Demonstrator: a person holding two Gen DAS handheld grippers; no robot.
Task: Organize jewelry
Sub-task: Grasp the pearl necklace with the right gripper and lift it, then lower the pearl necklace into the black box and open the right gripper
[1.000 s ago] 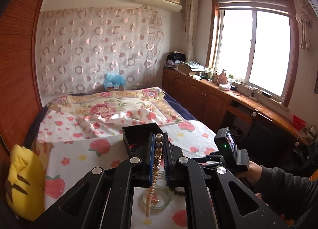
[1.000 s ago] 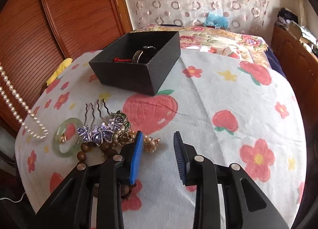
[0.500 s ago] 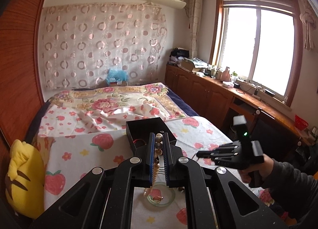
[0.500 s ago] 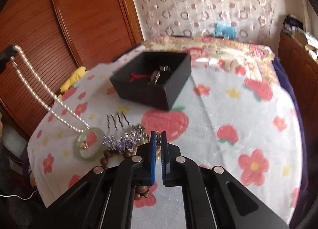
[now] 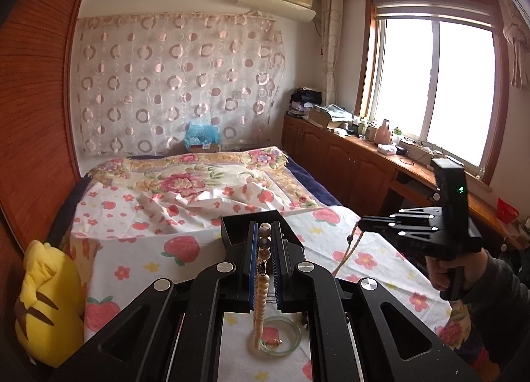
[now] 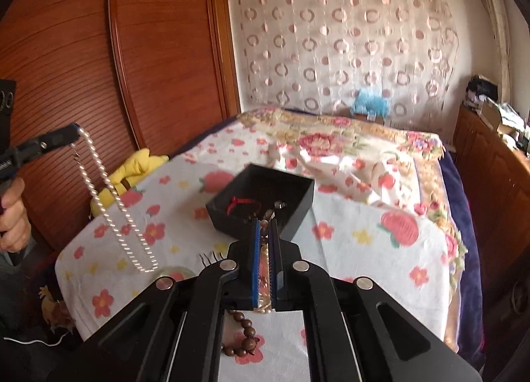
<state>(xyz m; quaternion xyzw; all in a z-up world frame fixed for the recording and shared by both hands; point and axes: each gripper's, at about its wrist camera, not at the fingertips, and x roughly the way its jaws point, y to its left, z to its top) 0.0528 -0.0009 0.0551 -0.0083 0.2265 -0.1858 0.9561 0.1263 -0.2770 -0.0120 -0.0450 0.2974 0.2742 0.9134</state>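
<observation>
My left gripper (image 5: 264, 233) is shut on a pearl necklace (image 5: 260, 296), which hangs down between the fingers; from the right wrist view it dangles as a long loop (image 6: 112, 196) at the left. My right gripper (image 6: 264, 229) is shut on a brown wooden bead bracelet (image 6: 246, 339), lifted above the cloth; in the left wrist view it (image 5: 362, 226) is at the right with a strand hanging. An open black box (image 6: 261, 203) holding a red cord and other pieces sits on the flowered cloth ahead. A green jade bangle (image 5: 281, 335) lies below the pearls.
The flowered cloth (image 6: 347, 249) covers the end of a bed. A yellow plush toy (image 5: 49, 299) sits at the left edge by the wooden wardrobe (image 6: 116, 67). Hair comb tines (image 6: 208, 258) show on the cloth. Wooden cabinets (image 5: 347, 163) run along the right under the window.
My right gripper closed on the wooden bead bracelet from the pile and lifted it. My left gripper rose with the pearl necklace, its lower end now off the bangle.
</observation>
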